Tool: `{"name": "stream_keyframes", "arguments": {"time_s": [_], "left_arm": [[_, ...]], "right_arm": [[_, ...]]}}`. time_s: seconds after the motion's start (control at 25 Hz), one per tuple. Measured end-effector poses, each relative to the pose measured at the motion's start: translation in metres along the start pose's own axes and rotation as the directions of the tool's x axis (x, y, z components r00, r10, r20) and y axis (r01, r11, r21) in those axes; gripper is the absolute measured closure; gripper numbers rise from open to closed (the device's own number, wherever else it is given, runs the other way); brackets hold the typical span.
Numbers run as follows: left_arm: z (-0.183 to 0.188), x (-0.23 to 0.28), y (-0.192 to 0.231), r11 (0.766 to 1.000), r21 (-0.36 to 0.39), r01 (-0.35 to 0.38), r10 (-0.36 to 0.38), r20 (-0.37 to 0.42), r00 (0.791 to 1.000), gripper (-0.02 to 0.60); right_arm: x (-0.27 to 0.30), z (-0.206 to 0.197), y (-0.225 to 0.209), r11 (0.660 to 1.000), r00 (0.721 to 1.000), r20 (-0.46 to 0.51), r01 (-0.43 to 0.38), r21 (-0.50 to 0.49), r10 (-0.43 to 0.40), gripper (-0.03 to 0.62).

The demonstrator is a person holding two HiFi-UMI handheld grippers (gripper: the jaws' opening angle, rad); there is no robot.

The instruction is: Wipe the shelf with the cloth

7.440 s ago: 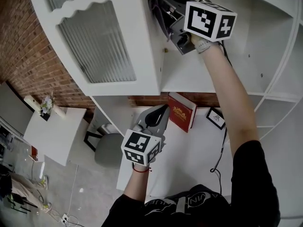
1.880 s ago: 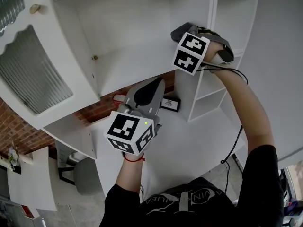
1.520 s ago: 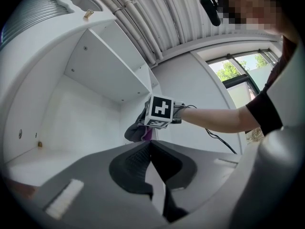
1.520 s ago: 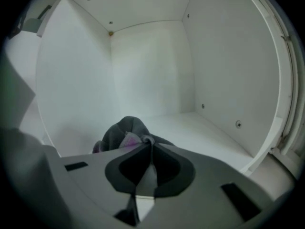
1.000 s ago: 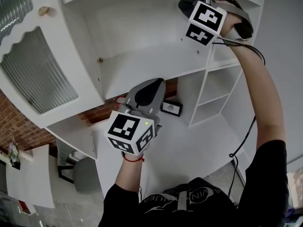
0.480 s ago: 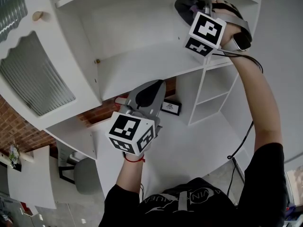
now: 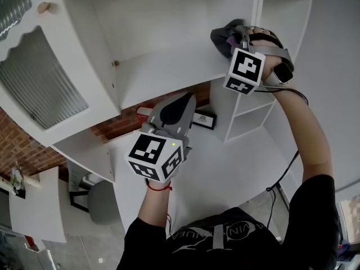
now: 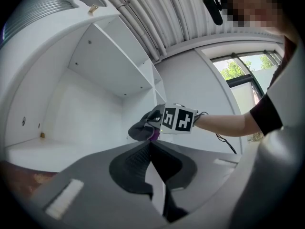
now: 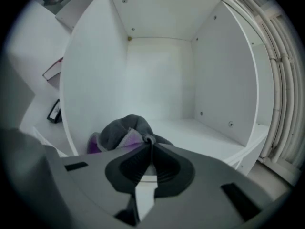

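A bunched grey and purple cloth [image 7: 224,36] is pinched in my right gripper [image 7: 235,39], whose jaws are shut on it. It hangs at the right front corner of the white shelf board [image 7: 169,72], by the upright divider [image 7: 256,16]. In the right gripper view the cloth [image 9: 121,130] bulges just past the jaw tips of the right gripper [image 9: 150,141], with the open compartment's shelf board [image 9: 205,130] behind it. My left gripper [image 7: 184,98] hovers lower, under the shelf, shut and empty. In its own view the left gripper [image 8: 150,142] points toward the cloth [image 8: 142,129].
The ribbed-glass cabinet door [image 7: 39,77] stands open at the left. Below the shelf a white desk [image 7: 225,167] carries a red book [image 7: 143,111] and a small picture frame [image 7: 205,120]. More compartments [image 7: 253,111] lie to the right. A grey chair [image 7: 95,201] stands on the floor.
My right gripper has come down and toward me with the cloth, from high in the compartment to the shelf's front right corner. The left gripper has barely moved.
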State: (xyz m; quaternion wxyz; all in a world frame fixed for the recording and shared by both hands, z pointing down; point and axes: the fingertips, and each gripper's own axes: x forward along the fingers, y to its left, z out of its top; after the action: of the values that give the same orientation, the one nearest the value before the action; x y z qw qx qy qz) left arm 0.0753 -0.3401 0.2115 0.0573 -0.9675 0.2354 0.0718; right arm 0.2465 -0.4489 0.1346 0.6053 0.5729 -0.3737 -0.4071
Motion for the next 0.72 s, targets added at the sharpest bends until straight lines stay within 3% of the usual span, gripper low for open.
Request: {"name": "stream_keyframes", "arguments": {"time_s": [0.24,0.4,0.52,0.72], "left_arm": [[-0.013,-0.016,0.006,0.999,0.019,-0.046,0.047,-0.039,0.998,0.571],[-0.019,-0.030,0.010,0.997,0.005,-0.075,0.075,-0.049,0.996,0.571],[-0.025,-0.043,0.011,0.996,-0.009,-0.092,0.092,-0.062,0.994,0.571],[-0.038,-0.063,0.015,0.992,-0.033,-0.120,0.116,-0.086,0.989,0.571]], "right_arm": [[-0.011,-0.001,0.039,0.988,0.993,0.062,-0.105,0.112,0.098,0.565],[-0.025,-0.001,0.053,0.948,0.976,0.128,-0.204,0.245,0.177,0.565],[-0.039,0.006,0.055,0.880,0.952,0.218,-0.285,0.380,0.214,0.565],[-0.060,0.026,0.055,0.681,0.891,0.393,-0.434,0.590,0.227,0.565]]}}
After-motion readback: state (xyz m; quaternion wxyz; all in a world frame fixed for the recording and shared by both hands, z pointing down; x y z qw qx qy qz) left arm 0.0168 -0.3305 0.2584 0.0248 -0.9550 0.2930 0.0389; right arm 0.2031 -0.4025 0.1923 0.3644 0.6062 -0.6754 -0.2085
